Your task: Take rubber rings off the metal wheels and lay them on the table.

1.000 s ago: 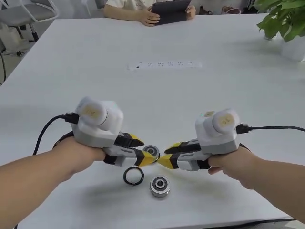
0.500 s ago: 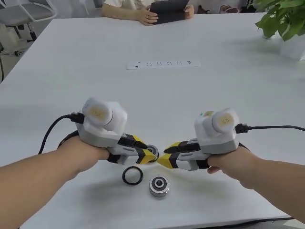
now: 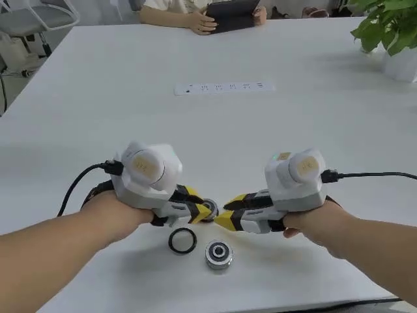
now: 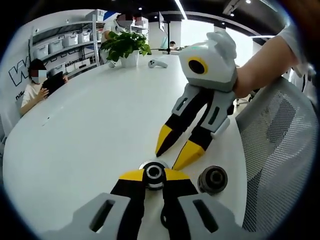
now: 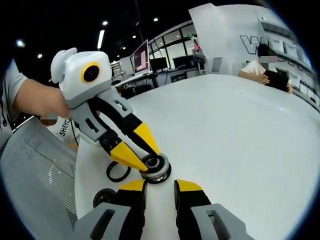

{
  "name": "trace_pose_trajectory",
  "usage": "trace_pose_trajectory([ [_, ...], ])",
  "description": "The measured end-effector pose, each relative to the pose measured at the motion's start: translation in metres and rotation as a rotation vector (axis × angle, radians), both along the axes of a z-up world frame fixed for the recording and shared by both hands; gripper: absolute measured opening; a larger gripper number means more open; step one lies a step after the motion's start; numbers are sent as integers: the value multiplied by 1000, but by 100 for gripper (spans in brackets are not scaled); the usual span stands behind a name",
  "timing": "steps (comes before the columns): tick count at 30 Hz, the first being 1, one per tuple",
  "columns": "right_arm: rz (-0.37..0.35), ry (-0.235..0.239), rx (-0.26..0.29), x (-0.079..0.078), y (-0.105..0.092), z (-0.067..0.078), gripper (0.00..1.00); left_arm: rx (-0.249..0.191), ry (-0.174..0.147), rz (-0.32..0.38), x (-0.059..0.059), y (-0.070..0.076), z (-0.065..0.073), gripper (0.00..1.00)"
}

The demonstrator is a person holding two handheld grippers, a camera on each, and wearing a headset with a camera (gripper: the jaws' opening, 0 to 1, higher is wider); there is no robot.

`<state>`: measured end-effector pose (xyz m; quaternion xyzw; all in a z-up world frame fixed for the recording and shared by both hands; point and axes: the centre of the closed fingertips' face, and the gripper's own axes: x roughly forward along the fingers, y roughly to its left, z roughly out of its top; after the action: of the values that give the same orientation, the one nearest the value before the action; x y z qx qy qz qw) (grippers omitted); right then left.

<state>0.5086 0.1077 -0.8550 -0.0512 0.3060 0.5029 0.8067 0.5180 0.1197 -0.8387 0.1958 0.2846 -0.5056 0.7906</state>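
Your left hand-held gripper [image 4: 153,176] is clenched on a metal wheel [image 5: 156,165] to steady it, so your right hand-held gripper [image 5: 160,186], jaws parted just beside, can probably peel its rubber ring [image 5: 161,175].

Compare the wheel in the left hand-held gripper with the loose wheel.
The gripped wheel is clamped in the left hand-held gripper; the loose wheel lies untouched. The gripped wheel sits at the tips of the right hand-held gripper; the loose wheel lies apart, beside the black ring. Both are round metal.
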Motion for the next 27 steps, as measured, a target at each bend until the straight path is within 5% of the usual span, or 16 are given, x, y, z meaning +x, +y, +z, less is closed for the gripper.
trace_pose_trajectory([
  [22,54,-74,-61,-3,6,-1,11,-9,-1,35,2,0,1,7],
  [27,41,-61,-63,-2,5,-2,8,-12,-3,42,1,0,1,7],
])
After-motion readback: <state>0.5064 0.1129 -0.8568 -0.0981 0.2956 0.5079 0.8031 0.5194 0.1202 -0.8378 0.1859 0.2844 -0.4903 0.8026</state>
